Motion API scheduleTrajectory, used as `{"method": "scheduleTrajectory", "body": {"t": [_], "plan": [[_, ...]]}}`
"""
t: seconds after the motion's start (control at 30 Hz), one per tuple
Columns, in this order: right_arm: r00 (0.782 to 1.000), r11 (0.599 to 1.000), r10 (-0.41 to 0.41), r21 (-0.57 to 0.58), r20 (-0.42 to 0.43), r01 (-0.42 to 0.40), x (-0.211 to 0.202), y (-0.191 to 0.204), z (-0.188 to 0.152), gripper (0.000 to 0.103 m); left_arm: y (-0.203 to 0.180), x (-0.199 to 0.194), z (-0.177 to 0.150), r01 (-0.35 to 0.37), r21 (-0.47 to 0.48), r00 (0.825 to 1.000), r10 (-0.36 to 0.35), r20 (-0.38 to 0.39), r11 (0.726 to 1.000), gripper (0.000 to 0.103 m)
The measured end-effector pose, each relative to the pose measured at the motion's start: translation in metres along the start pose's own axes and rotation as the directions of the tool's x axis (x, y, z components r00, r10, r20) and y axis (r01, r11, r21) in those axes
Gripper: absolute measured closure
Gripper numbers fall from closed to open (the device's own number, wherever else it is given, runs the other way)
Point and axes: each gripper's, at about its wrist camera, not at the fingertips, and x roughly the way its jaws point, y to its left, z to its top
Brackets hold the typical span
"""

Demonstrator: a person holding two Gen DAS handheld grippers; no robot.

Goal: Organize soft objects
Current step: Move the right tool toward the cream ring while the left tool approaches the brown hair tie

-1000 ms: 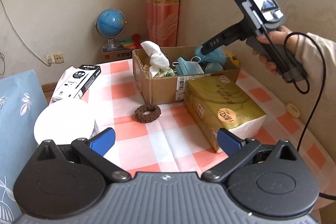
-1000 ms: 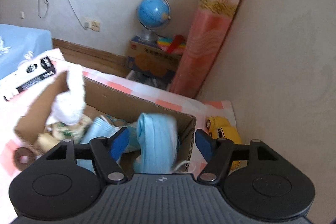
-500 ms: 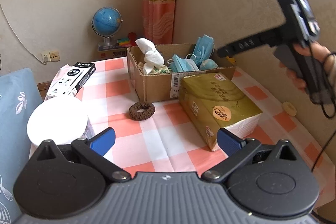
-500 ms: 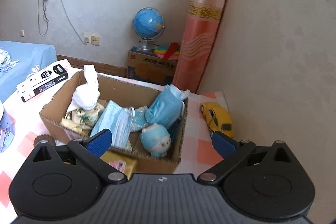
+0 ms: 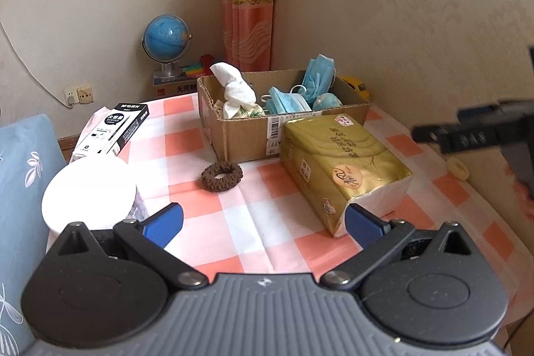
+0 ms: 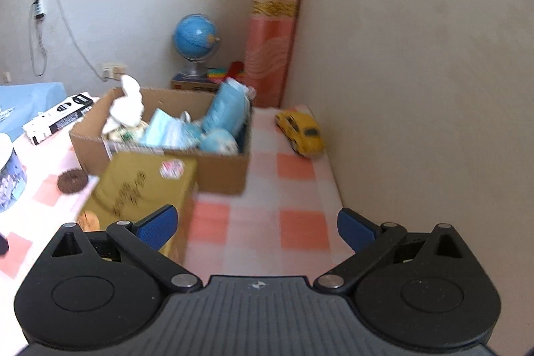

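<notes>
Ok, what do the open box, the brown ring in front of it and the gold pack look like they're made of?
Open box: corrugated cardboard, matte brown, with fluted torn edges. Brown ring: likely a fabric or knitted hair scrunchie, with a nubby, dull surface. Gold pack: glossy plastic film, creased and shiny, over white tissue paper showing at its end.

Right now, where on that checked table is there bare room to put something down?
Bare cloth lies between the brown hair ring and the gold tissue pack, toward the left claw, and between the cardboard box and the yellow toy car. The box is crowded with masks.
</notes>
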Motion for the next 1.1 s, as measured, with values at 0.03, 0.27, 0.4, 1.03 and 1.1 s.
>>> {"method": "scheduleTrajectory", "body": {"t": [0.03,0.27,0.4,1.03,1.1], "plan": [[1.0,1.0,-0.008,0.018,-0.004,0.008,-0.003,-0.004,-0.008,0.0,0.0,0.001,0.0,-0.001,0.001,1.0,0.001,-0.002,1.0,0.001],[0.995,0.988,-0.083,0.124,-0.051,0.089,-0.006,-0.025,-0.049,0.0,0.007,0.009,-0.004,0.014,-0.034,0.999,-0.016,-0.036,0.999,0.001],[0.993,0.98,-0.086,0.172,-0.084,0.099,-0.003,-0.034,-0.066,0.0,0.005,0.015,-0.007,-0.025,-0.008,0.998,0.024,-0.06,1.0,0.001],[0.994,0.989,-0.084,0.112,-0.07,0.092,0.029,-0.029,-0.054,0.0,0.0,0.031,-0.009,-0.033,0.004,0.994,0.033,-0.099,0.999,0.001],[0.994,0.99,-0.087,0.102,-0.071,0.094,0.034,-0.028,-0.053,0.0,0.0,0.032,-0.009,-0.033,0.003,0.994,0.033,-0.103,0.999,0.001]]}}
